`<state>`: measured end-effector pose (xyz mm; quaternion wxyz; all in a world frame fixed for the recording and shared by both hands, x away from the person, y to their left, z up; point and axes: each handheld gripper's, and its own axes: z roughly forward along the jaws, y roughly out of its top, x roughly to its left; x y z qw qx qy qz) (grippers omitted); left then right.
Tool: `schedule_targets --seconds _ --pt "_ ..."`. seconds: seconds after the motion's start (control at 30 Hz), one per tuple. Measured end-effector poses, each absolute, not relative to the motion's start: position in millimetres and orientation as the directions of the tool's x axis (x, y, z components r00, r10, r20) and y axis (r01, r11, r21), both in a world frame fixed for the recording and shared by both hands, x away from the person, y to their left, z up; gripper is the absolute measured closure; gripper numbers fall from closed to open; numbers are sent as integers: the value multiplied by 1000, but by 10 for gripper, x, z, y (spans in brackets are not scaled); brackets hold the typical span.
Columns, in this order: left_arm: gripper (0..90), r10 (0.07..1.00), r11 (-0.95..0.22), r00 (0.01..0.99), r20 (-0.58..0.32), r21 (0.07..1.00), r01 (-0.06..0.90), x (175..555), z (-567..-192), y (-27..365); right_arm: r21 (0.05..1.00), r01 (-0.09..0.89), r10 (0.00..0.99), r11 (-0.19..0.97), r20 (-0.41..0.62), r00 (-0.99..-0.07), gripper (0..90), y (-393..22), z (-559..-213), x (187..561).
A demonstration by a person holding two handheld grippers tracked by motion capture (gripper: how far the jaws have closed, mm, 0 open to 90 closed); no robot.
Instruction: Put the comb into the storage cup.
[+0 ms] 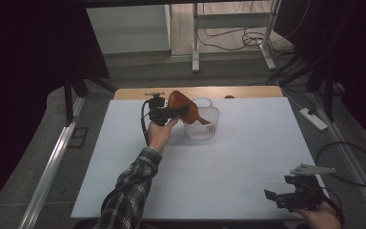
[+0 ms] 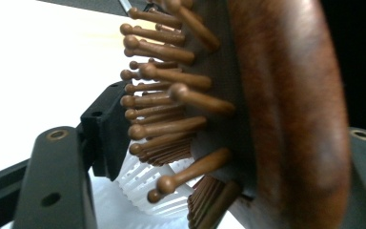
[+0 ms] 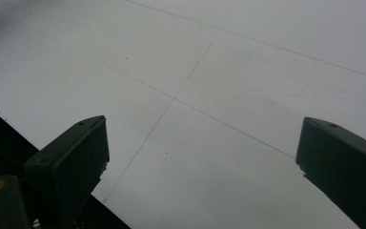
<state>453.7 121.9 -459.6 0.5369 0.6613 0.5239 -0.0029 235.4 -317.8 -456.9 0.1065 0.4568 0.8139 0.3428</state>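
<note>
High view: left gripper (image 1: pixel 183 112) holds a wooden hairbrush (image 1: pixel 185 106) over the white basket (image 1: pixel 205 128). Left gripper view: brush (image 2: pixel 248 114) sits between parted jaws, grip unclear. Right gripper view: right gripper (image 3: pixel 202 157) gapes wide, empty, above the table (image 3: pixel 209 71).

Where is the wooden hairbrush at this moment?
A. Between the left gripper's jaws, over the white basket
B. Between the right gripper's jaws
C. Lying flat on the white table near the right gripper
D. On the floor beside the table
A: in the high view the hairbrush leans into the white basket at the left gripper, and the left gripper view shows its bristled head between the two black jaws.
</note>
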Motion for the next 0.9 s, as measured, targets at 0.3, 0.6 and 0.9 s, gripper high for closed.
schedule_targets --seconds 0.3,0.6,0.9 --pt "225 701 94 467 -539 719 689 4533 -4573 1229 655 671 817 348 139 -560 38 -3177 -4570 2355" --pt "173 711 70 482 -512 734 676 4535 -4542 1251 655 671 817 349 139 -560 38 -3176 -4570 2355" --pt "119 719 34 507 -475 753 657 4525 -4507 1283 653 672 817 349 139 -560 38 -3175 -4571 2356"
